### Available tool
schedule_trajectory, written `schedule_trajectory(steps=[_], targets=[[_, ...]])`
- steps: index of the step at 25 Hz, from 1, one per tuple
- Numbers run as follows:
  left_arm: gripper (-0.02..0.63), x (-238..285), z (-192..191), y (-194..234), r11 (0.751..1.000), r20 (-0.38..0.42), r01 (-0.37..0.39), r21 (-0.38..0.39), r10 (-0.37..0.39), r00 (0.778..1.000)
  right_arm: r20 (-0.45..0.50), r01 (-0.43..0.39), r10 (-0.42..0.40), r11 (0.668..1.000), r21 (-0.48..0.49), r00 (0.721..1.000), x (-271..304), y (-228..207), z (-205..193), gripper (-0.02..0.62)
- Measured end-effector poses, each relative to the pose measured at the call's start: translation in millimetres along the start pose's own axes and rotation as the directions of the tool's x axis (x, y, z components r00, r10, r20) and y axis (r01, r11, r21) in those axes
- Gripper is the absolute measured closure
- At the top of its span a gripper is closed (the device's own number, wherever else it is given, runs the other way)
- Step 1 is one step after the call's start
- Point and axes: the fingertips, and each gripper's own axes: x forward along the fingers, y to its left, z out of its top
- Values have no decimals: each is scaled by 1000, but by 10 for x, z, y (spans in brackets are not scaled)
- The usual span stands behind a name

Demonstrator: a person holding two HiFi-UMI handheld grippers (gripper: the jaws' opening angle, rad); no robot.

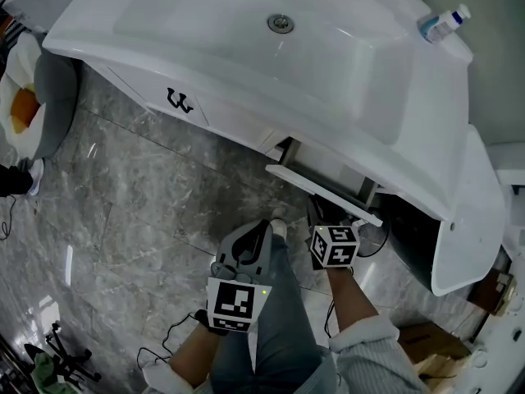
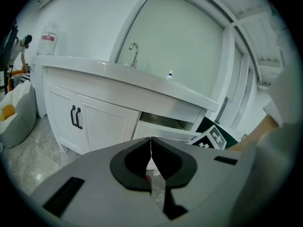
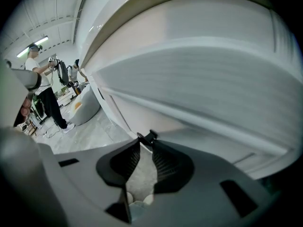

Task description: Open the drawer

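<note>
In the head view, the white bathroom vanity cabinet with a moulded basin stands on a grey marbled tile floor, and its shallow white drawer is pulled partly out below the countertop's right half. The right gripper reaches up to the drawer's front edge, while the left gripper hangs just beside it, apart from the cabinet. A small white bottle with a blue label lies on the countertop's far corner. In the left gripper view, the left gripper has its jaws together at the tips with nothing between them; the drawer shows ajar ahead, right of the paired black door handles. In the right gripper view, the right gripper has its jaws pinched onto a small black drawer handle, hard against the blurred white cabinet front.
</note>
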Motion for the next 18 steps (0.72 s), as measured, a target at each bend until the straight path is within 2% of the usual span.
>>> schedule_trajectory(steps=[8, 18], targets=[[589, -14, 0, -1, 1000, 1, 6, -1, -6, 1000, -6, -14, 14, 1000, -17, 1000, -66, 85, -98, 514], [589, -18, -10, 0, 1000, -3, 10, 1, -10, 1000, -20, -29, 28, 996, -88, 999, -91, 124, -138, 525]])
